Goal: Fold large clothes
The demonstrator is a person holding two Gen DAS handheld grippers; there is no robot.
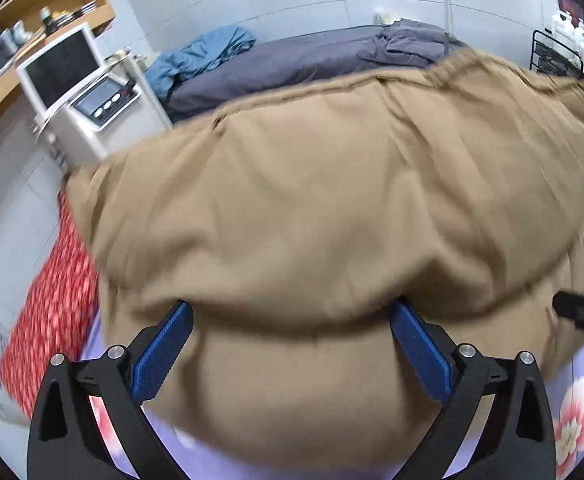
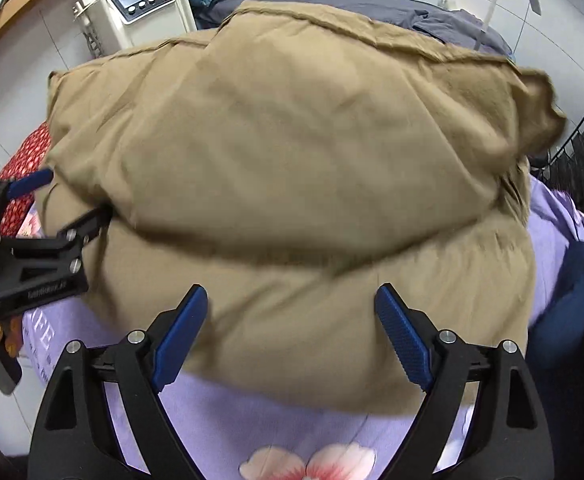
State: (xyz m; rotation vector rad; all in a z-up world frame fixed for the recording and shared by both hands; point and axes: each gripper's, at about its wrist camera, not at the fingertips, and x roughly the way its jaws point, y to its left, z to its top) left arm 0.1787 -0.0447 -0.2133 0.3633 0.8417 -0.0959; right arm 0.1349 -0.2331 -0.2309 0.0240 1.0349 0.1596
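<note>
Tan padded clothing (image 1: 331, 208), bulky and quilt-like, was spread over the lilac flowered bedsheet (image 2: 196, 412), which was left bare only along the near edge. One thick layer had been laid back over the lower layer, so that a soft rounded fold edge was formed across the middle. Behind it a second bed with a grey cover (image 1: 276, 68) and a crumpled blue cloth (image 1: 208, 52) could be seen, with a white machine (image 1: 88, 92) to the left and a red patterned fabric (image 1: 52, 296) at the bed's left side.

The left gripper (image 1: 292, 336) was held with its jaws spread wide to either side of the fold edge, their tips right at it, and nothing was gripped. The right gripper (image 2: 292, 320) was likewise released, its jaws open above the lower layer and not pressed against it.

Several risks can be judged from here. Since the filling looks springy, the turned layer could be pushed back open once left alone. If only the top skin were pinched, the padding beneath might be left behind and the fold skewed. The far right corner (image 2: 539, 112) appeared ruffled and could be trapped unevenly under another fold.
</note>
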